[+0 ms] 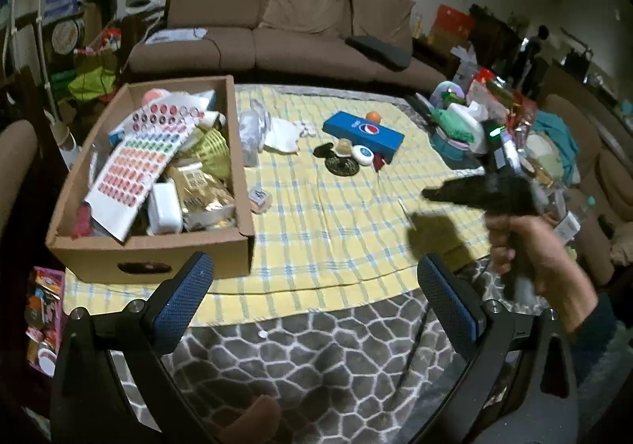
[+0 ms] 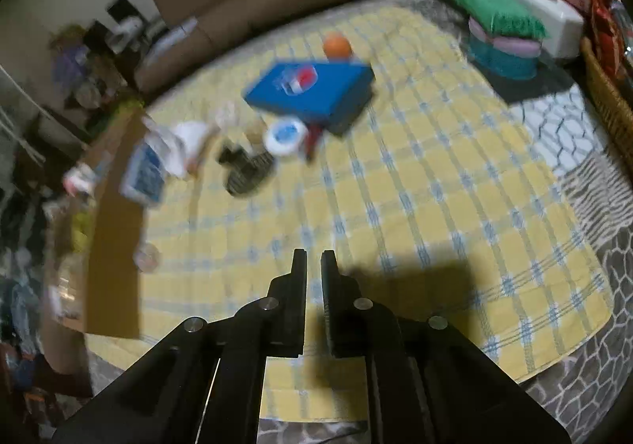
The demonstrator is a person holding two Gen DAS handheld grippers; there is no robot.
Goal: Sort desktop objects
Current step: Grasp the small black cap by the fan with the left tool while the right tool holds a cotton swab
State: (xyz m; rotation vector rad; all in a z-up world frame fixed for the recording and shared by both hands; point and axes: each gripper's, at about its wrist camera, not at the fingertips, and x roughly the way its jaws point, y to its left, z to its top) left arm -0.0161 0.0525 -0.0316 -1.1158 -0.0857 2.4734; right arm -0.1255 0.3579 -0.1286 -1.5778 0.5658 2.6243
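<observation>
On the yellow checked cloth (image 1: 316, 238), blue Pepsi box (image 1: 363, 131) looks stiff, light: take across short sides; left gripper (image 1: 316, 301) spread wide, right gripper (image 2: 313, 266) nearly closed, empty.

My pads (image 1: 186, 297) are blue; the cloth (image 1: 336, 230) is yellow-and-blue check, a blue box (image 1: 362, 131) at twelve o'clock, brown carton (image 1: 158, 246) at ten.
</observation>
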